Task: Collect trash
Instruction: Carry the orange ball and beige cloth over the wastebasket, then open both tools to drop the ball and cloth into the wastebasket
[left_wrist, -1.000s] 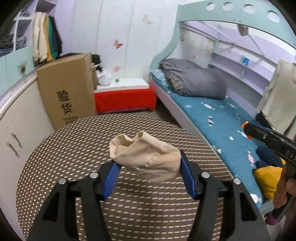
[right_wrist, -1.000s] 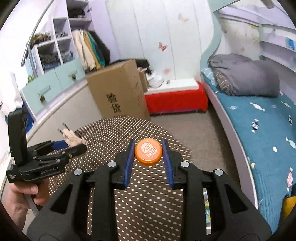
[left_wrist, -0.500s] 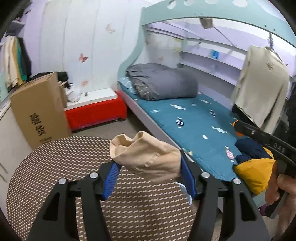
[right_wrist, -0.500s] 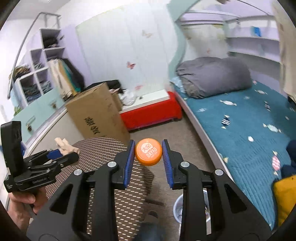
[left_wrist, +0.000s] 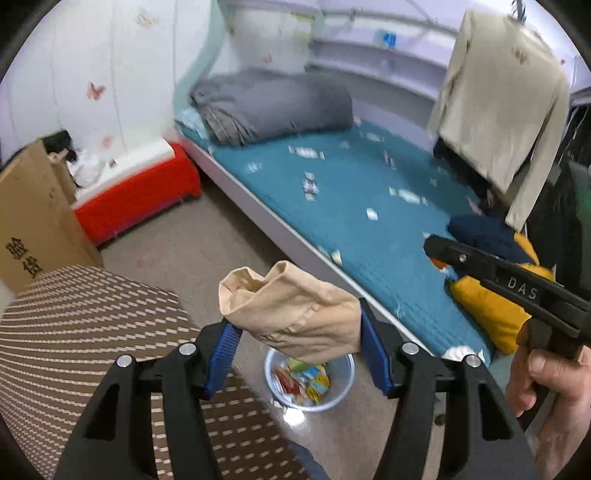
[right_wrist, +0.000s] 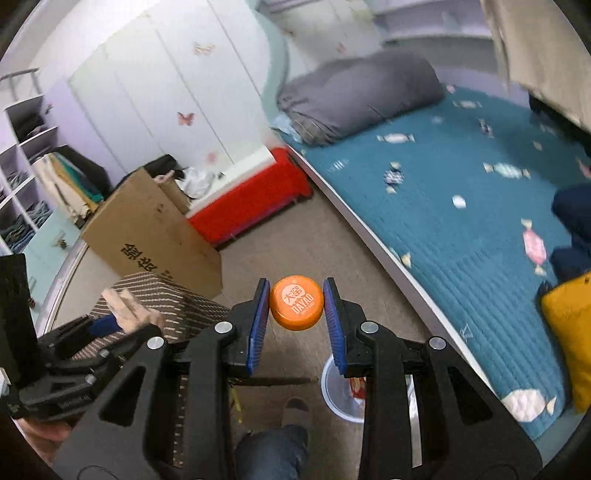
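Note:
My left gripper (left_wrist: 297, 325) is shut on a crumpled beige paper bag (left_wrist: 291, 314), held in the air just past the round table's edge. Below it on the floor stands a small clear trash bin (left_wrist: 343, 384) with colourful wrappers inside. My right gripper (right_wrist: 297, 306) is shut on an orange bottle cap (right_wrist: 296, 302) printed with white letters, above the floor. The same bin (right_wrist: 334, 395) shows partly behind its right finger. In the left wrist view the right gripper (left_wrist: 439, 254) comes in from the right, held by a hand. The right wrist view catches the left gripper (right_wrist: 122, 323) with the beige bag (right_wrist: 127, 314) at lower left.
A round table with a brown dotted cover (left_wrist: 74, 332) is at lower left. A bed with a teal quilt (left_wrist: 351, 192) and a grey rolled duvet (left_wrist: 273, 103) runs along the right. A cardboard box (right_wrist: 147, 236) and a red bench (right_wrist: 247, 199) stand behind. The person's leg and foot (right_wrist: 288, 421) are beside the bin.
Both grippers have swung right and down, away from the table top to over the floor by the bed. The trash bin has come into view below them. Both grips are unchanged.

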